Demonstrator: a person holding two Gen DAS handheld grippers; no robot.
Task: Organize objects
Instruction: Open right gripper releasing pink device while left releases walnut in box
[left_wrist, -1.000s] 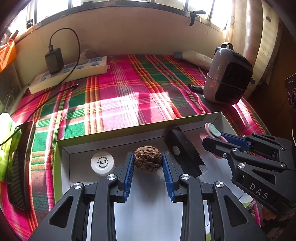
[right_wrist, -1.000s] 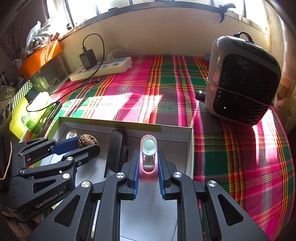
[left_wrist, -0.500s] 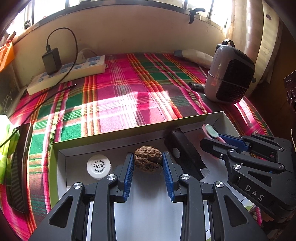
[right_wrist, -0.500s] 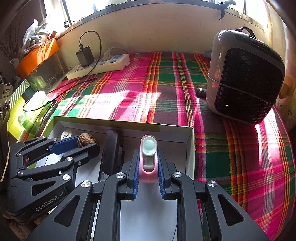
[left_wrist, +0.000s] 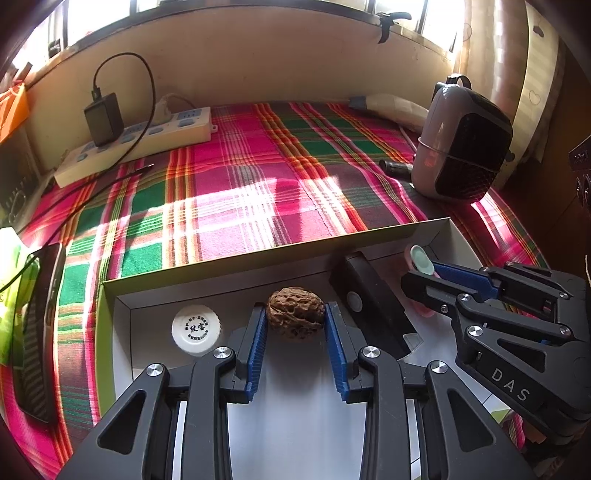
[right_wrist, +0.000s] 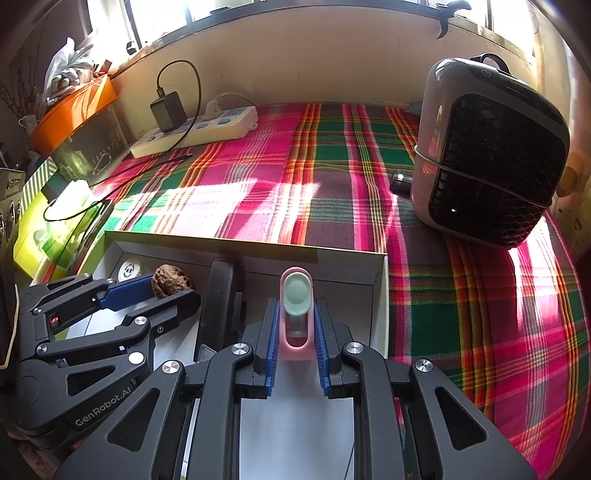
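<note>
Blue-padded, my left gripper (left_wrist: 295, 323) sits at lower centre of the left wrist view with a brown wrinkled walnut (left_wrist: 295, 312) between its jaws. These jaws have just been opening slightly; the pads stand at the walnut's sides, and I cannot tell whether they press on it. The walnut is inside a shallow white cardboard box (left_wrist: 258, 264) resting on a pink, green and red plaid cloth (left_wrist: 240, 184). A white round bottle cap (left_wrist: 196, 329) lies just left of the gripper; a black rectangular bar (left_wrist: 373, 306) lies to its right. In the right wrist view, my right gripper (right_wrist: 295, 325) is closed narrowly on a pink oblong case with a pale green oval top (right_wrist: 296, 295), held over the box's right part. A grey portable fan (right_wrist: 491, 155) stands at upper right.
</note>
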